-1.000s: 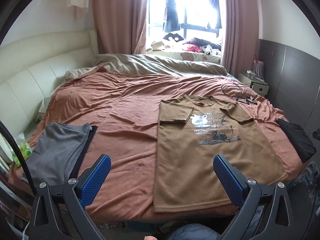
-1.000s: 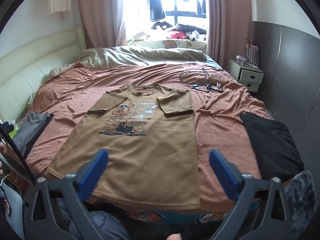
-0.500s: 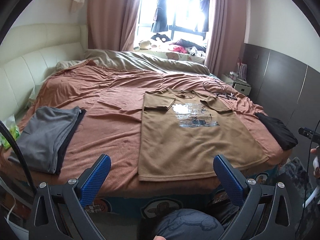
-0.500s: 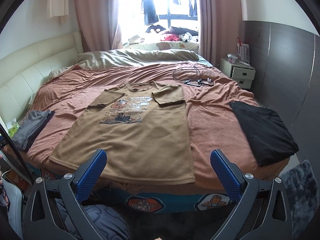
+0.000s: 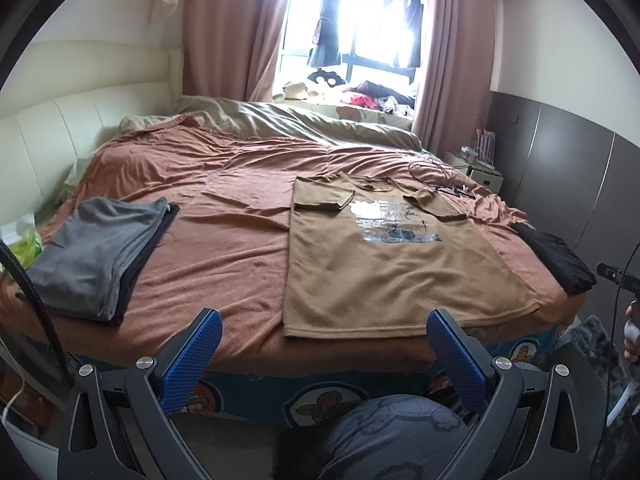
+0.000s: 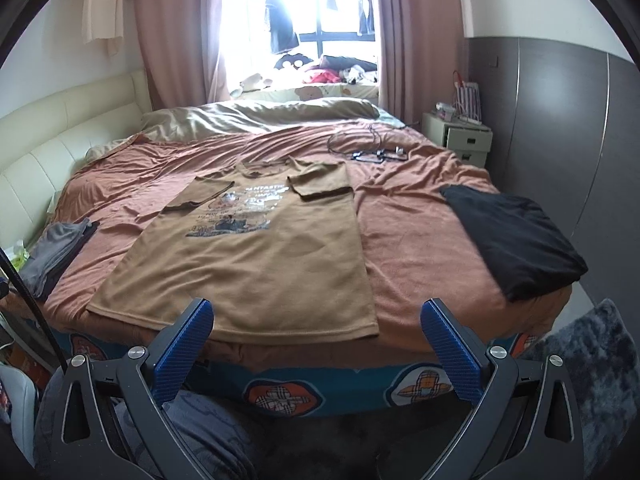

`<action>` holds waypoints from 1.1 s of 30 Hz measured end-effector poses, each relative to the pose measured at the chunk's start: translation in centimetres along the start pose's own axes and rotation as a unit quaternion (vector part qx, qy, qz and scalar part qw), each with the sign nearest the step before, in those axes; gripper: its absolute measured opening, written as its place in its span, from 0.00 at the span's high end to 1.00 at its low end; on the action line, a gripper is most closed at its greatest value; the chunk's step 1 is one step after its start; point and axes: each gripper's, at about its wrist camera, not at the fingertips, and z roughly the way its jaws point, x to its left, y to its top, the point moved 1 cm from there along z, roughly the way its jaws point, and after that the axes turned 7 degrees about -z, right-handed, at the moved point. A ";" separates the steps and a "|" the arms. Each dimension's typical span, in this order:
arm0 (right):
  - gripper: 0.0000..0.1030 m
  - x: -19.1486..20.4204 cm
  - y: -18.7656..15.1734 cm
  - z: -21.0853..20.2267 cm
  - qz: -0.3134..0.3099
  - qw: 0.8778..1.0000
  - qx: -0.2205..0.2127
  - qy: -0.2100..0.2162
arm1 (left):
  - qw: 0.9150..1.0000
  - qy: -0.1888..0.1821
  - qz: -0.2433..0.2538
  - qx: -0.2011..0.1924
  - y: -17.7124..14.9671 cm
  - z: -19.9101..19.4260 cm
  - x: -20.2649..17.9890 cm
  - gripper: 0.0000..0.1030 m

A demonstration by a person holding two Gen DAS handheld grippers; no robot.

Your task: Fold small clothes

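Blue-padded fingers of the left hand-held gripper (image 5: 323,354) and right hand-held gripper (image 6: 317,342) stand wide apart, holding nothing, off the foot of the bed (image 6: 400,240). Beyond them a brown T-shirt (image 6: 256,252) lies flat, print up, sleeves folded in. Folded grey clothes (image 5: 96,248) sit left of it, a black garment (image 6: 516,236) right; cables (image 6: 372,148) lie farther back.

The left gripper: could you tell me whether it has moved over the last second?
Yes. The left gripper has pulled back and away from the bed: the bed's patterned front edge now shows beyond its fingers, where earlier the T-shirt lay.
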 end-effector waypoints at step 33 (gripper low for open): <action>0.17 -2.4 -0.4 12.5 0.060 0.994 0.067 0.056 | 0.990 0.023 -0.112 0.083 -1.0 12.6 5.9 0.34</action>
